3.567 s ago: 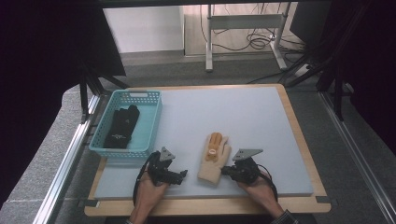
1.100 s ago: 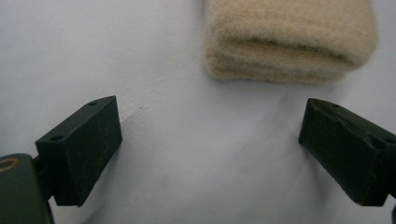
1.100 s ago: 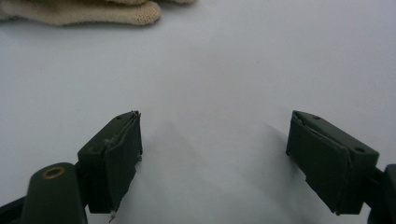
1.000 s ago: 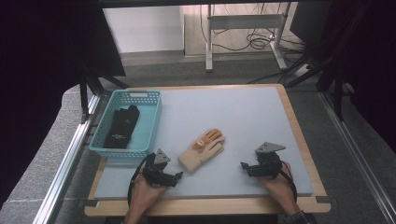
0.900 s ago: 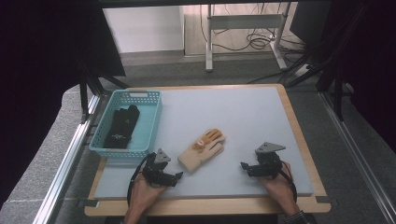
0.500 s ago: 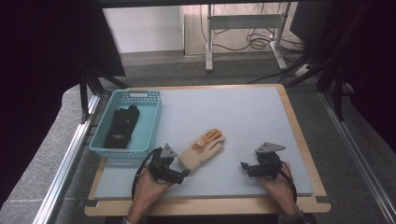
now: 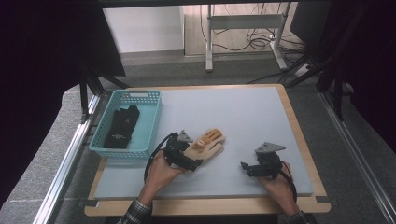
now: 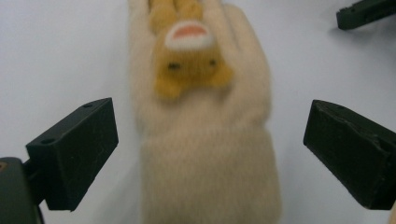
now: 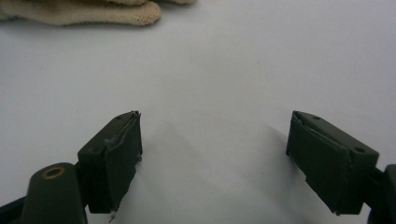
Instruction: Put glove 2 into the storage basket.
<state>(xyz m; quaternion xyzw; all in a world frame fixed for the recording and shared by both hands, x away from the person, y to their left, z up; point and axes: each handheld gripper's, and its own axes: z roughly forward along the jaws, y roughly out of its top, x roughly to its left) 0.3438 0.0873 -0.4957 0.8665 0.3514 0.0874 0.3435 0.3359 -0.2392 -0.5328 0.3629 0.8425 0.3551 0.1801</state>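
Both jaws of the left hand-held gripper (image 8: 205,154) stand spread around the cuff of the cream glove (image 7: 208,145) lying mid-counter; better to lower squarely, then pinch the cuff.

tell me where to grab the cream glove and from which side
Take the cream glove by its cuff, coming from the near edge of the table. It lies flat with the cuff toward the left tongs, whose open jaws straddle the cuff.

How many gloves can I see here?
2. A cream glove lies on the table near the left gripper; a black glove lies in the blue basket. More could be hidden under it.
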